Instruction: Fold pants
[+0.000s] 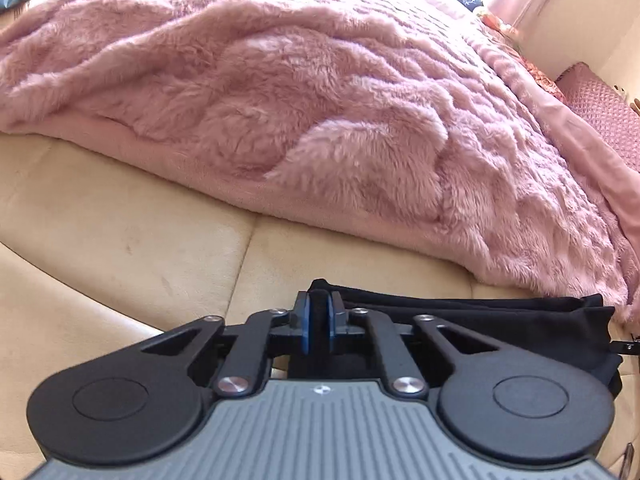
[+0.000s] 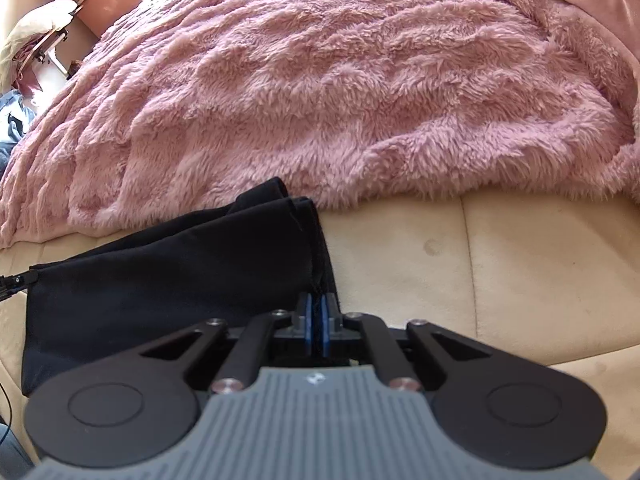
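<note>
Left gripper (image 1: 319, 322): its blue-padded fingers (image 1: 307, 326) are pinched on a fold of black cloth that fills the narrow gap between them.
Right gripper (image 2: 317, 322): its fingers (image 2: 308, 320) are likewise pressed onto a black edge of cloth, with only a thin dark strip between the pads.
Pants (image 2: 172, 264): black, held at both ends; in the right wrist view they lie as a folded slab stretching to the left of the fingers, with layered edges stacked at the far corner. In the left wrist view the pants (image 1: 500, 320) run off to the right of the fingers.
Surface: a cream, suede-like cushion (image 2: 520, 272) with seams and a few faint stains; the pants rest on it.
Blanket (image 1: 320, 100): fluffy and pink, heaped just behind the pants, its hem touching the cushion.
Room: bright light at the top right of the left wrist view; a quilted pink cushion (image 1: 604, 120) beside the blanket there.
Hard to make out: the clutter (image 2: 60, 12) in the top left corner of the right wrist view is too distorted to name; the near edge of the pants is hidden under both gripper bodies.
</note>
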`<state>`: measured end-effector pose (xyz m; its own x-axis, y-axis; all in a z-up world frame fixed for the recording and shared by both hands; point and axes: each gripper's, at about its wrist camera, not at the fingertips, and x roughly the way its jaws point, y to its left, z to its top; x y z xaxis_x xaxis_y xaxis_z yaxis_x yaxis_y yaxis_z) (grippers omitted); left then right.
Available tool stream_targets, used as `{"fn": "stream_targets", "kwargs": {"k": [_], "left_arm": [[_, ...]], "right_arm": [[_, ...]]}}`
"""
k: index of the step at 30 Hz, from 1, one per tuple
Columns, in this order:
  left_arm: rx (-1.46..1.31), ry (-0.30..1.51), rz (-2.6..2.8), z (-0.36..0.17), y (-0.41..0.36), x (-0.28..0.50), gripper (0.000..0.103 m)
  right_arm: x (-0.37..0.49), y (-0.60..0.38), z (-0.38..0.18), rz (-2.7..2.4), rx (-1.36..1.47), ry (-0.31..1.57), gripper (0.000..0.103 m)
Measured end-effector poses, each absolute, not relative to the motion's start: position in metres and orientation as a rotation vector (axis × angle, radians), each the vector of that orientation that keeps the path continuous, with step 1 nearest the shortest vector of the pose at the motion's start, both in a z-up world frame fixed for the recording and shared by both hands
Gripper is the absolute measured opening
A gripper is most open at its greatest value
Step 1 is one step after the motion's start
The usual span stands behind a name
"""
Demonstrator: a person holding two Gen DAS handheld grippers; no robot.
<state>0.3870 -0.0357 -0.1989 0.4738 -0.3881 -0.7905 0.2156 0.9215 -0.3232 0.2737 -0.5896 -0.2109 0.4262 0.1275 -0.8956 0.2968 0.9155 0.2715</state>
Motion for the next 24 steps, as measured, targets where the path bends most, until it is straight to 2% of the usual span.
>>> {"fn": "stream_targets", "kwargs": {"k": [5, 7, 8, 14, 15, 17, 18, 22, 24], "left_arm": [[-0.071, 0.993, -0.299, -0.204, -0.046, 0.384, 0.011], [-0.025, 0.98, -0.264, -0.196, -0.048, 0.381, 0.02], [0.002, 0.962, -0.241, -0.19, -0.048, 0.377, 0.021], [-0.034, 0.931, -0.359, -0.158, -0.044, 0.32, 0.022], [-0.034, 0.941, -0.387, -0.158, -0.046, 0.308, 0.022], [-0.007, 0.962, -0.424, -0.161, -0.052, 0.286, 0.021], [0.018, 0.983, -0.437, -0.165, -0.056, 0.276, 0.021], [0.087, 1.079, -0.418, -0.192, -0.058, 0.247, 0.017], [0.084, 1.069, -0.408, -0.197, -0.05, 0.237, 0.016]], "right_arm": [[0.272, -0.589, -0.215, -0.142, 0.352, 1.148, 0.0], [0.265, -0.587, -0.205, -0.185, 0.306, 1.113, 0.002], [0.26, -0.584, -0.197, -0.184, 0.306, 1.088, 0.005], [0.247, -0.521, -0.16, -0.05, 0.194, 0.954, 0.008], [0.247, -0.508, -0.161, -0.033, 0.175, 0.942, 0.011], [0.246, -0.486, -0.166, -0.019, 0.131, 0.922, 0.025], [0.245, -0.478, -0.171, -0.013, 0.117, 0.924, 0.026], [0.231, -0.463, -0.203, -0.018, 0.068, 0.974, 0.026], [0.222, -0.461, -0.217, -0.014, 0.045, 0.986, 0.025]]}}
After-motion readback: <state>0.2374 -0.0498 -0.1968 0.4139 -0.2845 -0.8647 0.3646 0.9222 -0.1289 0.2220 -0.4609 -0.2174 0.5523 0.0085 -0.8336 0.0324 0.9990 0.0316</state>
